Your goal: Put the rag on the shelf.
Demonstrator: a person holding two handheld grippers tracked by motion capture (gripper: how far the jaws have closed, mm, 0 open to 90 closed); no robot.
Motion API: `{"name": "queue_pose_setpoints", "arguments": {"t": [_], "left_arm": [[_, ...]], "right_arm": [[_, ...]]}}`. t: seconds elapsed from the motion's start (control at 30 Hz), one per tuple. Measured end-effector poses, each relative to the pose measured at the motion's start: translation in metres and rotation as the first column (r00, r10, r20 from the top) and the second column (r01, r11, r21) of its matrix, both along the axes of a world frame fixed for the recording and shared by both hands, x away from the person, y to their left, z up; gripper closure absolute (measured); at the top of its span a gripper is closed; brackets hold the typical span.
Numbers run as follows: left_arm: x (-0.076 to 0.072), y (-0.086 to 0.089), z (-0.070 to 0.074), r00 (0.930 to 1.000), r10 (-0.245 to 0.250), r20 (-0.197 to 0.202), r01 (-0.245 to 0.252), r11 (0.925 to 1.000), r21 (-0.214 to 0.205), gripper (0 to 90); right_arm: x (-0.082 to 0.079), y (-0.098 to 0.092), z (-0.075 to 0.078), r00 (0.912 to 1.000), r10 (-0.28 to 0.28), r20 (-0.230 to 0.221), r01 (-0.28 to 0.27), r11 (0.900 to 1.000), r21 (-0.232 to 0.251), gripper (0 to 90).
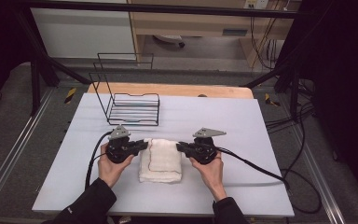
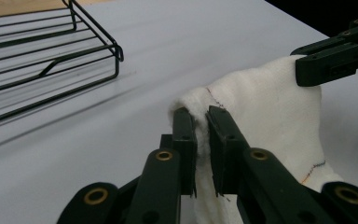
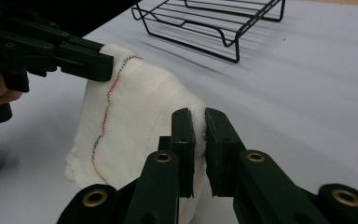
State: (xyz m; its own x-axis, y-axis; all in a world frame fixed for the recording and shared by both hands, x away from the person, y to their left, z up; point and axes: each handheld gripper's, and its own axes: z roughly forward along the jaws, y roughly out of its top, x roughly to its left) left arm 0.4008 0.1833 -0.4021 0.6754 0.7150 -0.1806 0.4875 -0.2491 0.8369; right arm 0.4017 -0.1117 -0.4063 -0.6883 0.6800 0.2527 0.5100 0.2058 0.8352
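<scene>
Both tools pinch the white towel's far corners, the lift just starting.

Left tool (image 1: 144, 143) and right tool (image 1: 179, 147), each nearly closed on cloth, hold the towel (image 1: 161, 163) mid-desk (image 1: 214, 116), at 5 o'clock from the wire rack (image 1: 133, 109). Next, I judge: raise evenly and unfold. The towel is thick, white, folded, with a coloured stitched edge.

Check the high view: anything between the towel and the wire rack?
Nothing. In the high view, the stretch between the white towel and the wire rack is bare table cover.
</scene>
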Motion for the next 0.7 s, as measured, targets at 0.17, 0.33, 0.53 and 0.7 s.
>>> {"name": "queue_pose_setpoints", "arguments": {"t": [0.17, 0.33, 0.53, 0.7], "left_arm": [[-0.006, 0.002, 0.009, 0.9997, 0.0, 0.026, 0.0, 0.9998, -0.021, 81.7], [-0.009, 0.002, 0.015, 0.9989, -0.001, 0.046, 0.002, 0.9994, -0.035, 81.7], [-0.014, 0.002, 0.024, 0.9976, -0.014, 0.068, 0.017, 0.9988, -0.045, 81.7], [-0.017, 0.003, 0.03, 0.9964, -0.012, 0.084, 0.017, 0.9981, -0.06, 81.8]], "right_arm": [[-0.005, -0.001, 0.009, 0.9993, 0.003, 0.038, -0.003, 0.9999, 0.016, 82.9], [-0.008, -0.004, 0.016, 0.998, 0.001, 0.063, -0.003, 0.9993, 0.037, 82.9], [-0.012, -0.008, 0.025, 0.9959, -0.001, 0.09, -0.003, 0.9989, 0.047, 83.0], [-0.015, -0.007, 0.032, 0.9936, 0.003, 0.113, -0.008, 0.999, 0.044, 83.0]]}}
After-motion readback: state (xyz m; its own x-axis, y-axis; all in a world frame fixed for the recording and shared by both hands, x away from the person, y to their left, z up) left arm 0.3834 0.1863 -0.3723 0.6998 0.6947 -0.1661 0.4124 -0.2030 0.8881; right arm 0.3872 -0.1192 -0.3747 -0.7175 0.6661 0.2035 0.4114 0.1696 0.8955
